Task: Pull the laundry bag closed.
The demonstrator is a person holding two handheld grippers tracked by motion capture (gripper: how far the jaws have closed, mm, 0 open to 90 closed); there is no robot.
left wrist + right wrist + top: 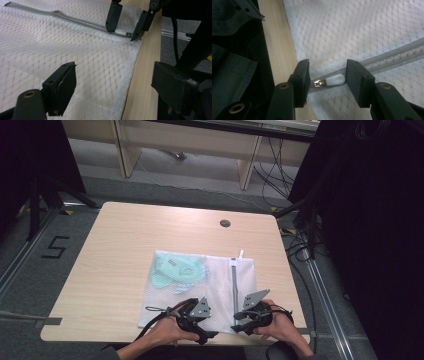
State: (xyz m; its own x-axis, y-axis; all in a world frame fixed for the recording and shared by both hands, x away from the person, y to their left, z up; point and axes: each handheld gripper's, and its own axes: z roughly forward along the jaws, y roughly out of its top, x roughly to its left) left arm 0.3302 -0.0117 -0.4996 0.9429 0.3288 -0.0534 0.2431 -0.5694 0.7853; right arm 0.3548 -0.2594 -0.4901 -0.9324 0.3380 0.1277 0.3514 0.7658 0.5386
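Lying flat on the table toward its near edge: white mesh bag, zipper pull at near end. Right gripper straddling it, not yet clamping; left gripper hovering open. Unzipping still lying ahead.

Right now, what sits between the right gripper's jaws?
In the right gripper view, the white zipper pull of the mesh laundry bag lies between the right gripper jaws, which are not yet pressing it.

Floor marking: numeral "5", black, on the grey floor left of the table, middle left of the high view. No other legible text, label or brand.
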